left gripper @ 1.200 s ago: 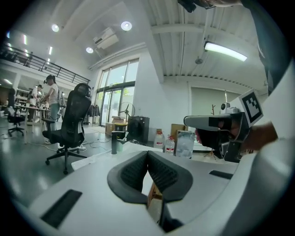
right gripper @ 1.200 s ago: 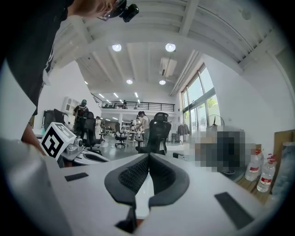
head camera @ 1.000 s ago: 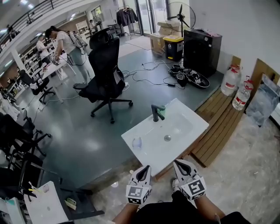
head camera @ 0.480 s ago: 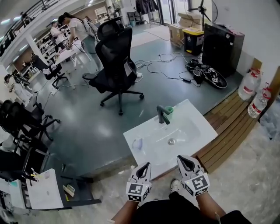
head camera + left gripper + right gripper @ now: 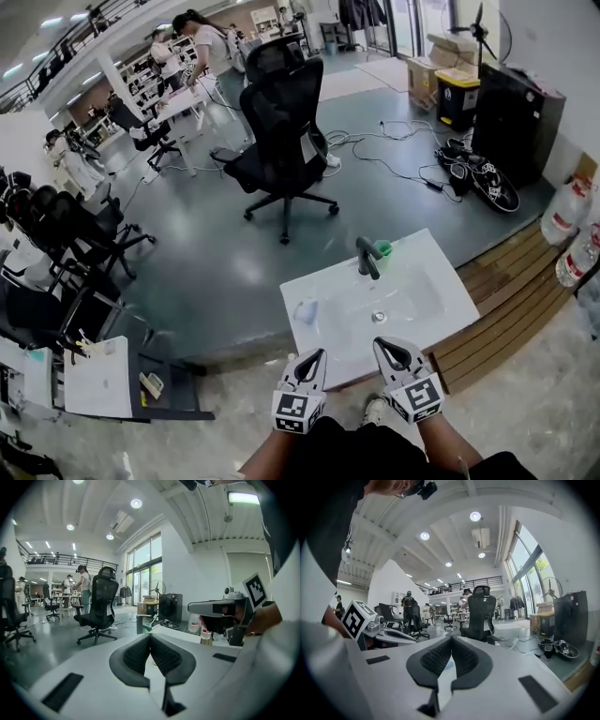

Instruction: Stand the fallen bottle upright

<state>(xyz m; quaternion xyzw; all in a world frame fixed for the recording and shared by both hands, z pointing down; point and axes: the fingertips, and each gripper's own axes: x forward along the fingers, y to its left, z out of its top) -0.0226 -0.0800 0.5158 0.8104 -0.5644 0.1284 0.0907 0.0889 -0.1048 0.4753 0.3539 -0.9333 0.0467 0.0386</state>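
In the head view we see the left gripper (image 5: 314, 357) and the right gripper (image 5: 383, 345) side by side, low before the near edge of the white sink (image 5: 442, 294). The small clear bottle (image 5: 305, 310) appears to lie on its side on the sink's left part, apart from the dark faucet (image 5: 367, 258) and from both grippers. In the left gripper view our fingers are pressed together with nothing between them. The right gripper view shows the same: fingers closed and empty.

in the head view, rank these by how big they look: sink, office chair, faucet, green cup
1. sink and office chair: about alike, and the chair stands farther off, so unranked
2. faucet
3. green cup
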